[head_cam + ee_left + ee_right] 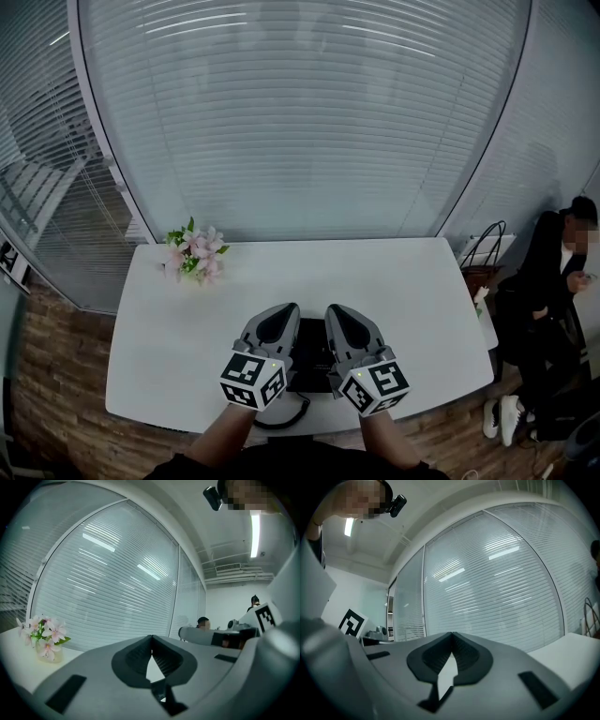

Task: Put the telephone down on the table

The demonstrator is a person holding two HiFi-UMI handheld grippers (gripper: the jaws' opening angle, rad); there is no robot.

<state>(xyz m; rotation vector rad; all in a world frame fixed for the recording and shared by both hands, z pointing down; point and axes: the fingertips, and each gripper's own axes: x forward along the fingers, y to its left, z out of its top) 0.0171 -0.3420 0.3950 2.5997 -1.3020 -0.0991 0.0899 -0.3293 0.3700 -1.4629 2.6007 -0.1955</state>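
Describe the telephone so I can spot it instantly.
Start at the white rectangular table before the blinds. At its near edge, centre, lies the black telephone, its cord curling off the rim. It is the only black thing there; the pink flowers stand far left.

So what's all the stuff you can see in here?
Table: one, white, in front of the blinds.
Flowers: one bunch, pink with green leaves, table's far left corner.
Telephone: one, black, table's near edge, mostly hidden under the grippers.
Cord: one, black, looping over the near edge.
Blinds: white, across the glass wall.
Seated person: one, dark clothes, right of the table.
Left gripper: one, grey, above the telephone, shut, empty.
Right gripper: one, grey, beside it, shut, empty.
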